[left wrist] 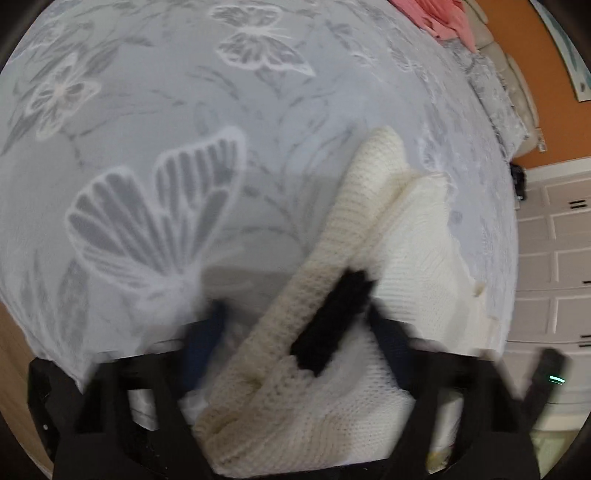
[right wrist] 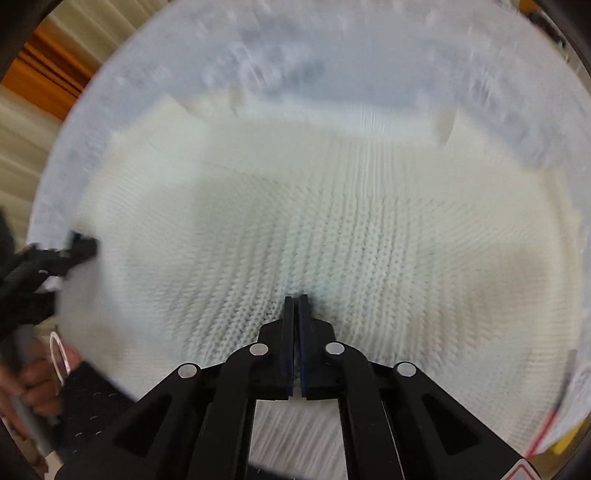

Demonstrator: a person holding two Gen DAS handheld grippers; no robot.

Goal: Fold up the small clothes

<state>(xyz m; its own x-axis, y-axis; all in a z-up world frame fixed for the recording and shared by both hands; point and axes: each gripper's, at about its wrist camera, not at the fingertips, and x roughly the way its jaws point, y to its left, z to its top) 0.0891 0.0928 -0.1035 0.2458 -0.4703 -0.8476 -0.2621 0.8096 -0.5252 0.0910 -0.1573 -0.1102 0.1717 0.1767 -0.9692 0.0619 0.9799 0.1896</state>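
Nearest the lens in the right wrist view, the right gripper (right wrist: 295,297) is seen with its jaws pressed together, tips resting against the cream knit sweater (right wrist: 332,229); whether any yarn is caught between them cannot be told. The sweater is spread flat on the butterfly-print bedspread (right wrist: 295,55). At the sweater's left edge, a hand (right wrist: 33,380) and the left gripper (right wrist: 79,247) are seen, blurred.

Only the left wrist view shows a sweater sleeve (left wrist: 354,221) with a black cuff (left wrist: 330,323) lying between the left gripper's (left wrist: 295,317) parted fingers; contact is not discernible. Beyond the sweater, pink cloth (left wrist: 439,16) lies on the bedspread (left wrist: 147,110); white cupboards (left wrist: 554,240) stand beside it.

No writing is legible.
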